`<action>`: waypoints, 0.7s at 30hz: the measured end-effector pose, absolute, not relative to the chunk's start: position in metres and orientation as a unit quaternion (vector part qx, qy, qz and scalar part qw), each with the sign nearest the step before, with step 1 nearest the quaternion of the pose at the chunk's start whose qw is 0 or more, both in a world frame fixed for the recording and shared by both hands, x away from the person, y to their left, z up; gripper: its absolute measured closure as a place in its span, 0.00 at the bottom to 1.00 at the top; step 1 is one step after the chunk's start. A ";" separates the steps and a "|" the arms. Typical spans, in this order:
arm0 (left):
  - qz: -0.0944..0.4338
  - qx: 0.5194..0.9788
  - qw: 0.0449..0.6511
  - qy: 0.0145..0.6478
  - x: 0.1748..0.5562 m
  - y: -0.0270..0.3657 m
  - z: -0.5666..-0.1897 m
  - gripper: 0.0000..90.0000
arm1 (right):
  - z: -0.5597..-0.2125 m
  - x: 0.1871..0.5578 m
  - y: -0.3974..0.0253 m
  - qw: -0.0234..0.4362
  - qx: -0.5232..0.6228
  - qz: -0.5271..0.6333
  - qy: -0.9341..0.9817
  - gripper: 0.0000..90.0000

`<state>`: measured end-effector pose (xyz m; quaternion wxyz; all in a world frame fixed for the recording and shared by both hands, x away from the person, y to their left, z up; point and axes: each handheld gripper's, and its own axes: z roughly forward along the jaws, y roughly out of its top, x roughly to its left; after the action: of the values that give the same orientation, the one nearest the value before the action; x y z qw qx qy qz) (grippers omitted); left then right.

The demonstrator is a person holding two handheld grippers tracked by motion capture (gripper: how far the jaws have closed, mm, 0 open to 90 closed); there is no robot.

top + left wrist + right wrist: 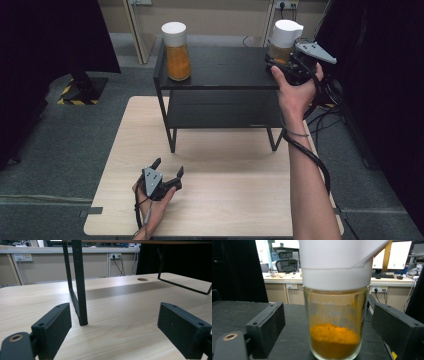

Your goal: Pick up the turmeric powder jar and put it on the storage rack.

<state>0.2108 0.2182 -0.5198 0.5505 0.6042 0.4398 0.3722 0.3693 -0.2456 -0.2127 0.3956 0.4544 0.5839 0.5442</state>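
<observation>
Now my right gripper (pixel 329 322) stands wide around the jar (pixel 335 325) at the shelf's (pixel 225 67) right end, apparently not touching yet; I'd close squarely on the glass below the white lid (pixel 337 265). My left gripper (pixel 167 172) rests open on the surface (pixel 235 200).

The jar (pixel 335 322) is clear glass with orange powder and a white lid (pixel 339 262); the shelf (pixel 225 67) is black.

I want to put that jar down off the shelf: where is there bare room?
The table is bare in front of the shelf, right of the left gripper. The shelf top is free between the left jar and the right jar; its right end is crowded by the right gripper.
</observation>
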 end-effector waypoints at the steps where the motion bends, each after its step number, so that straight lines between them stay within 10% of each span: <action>1: 0.372 0.604 0.550 0.440 0.211 0.218 -0.520 0.13 | -0.213 0.367 -0.247 0.393 0.455 0.545 0.584 0.11; 21: 0.373 0.604 0.550 0.441 0.211 0.218 -0.520 0.13 | -0.238 0.310 -0.271 0.385 0.418 0.563 0.600 0.08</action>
<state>0.2106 0.2177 -0.5198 0.5502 0.6035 0.4406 0.3727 0.3100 -0.2707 -0.2375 0.3849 0.4182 0.6001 0.5628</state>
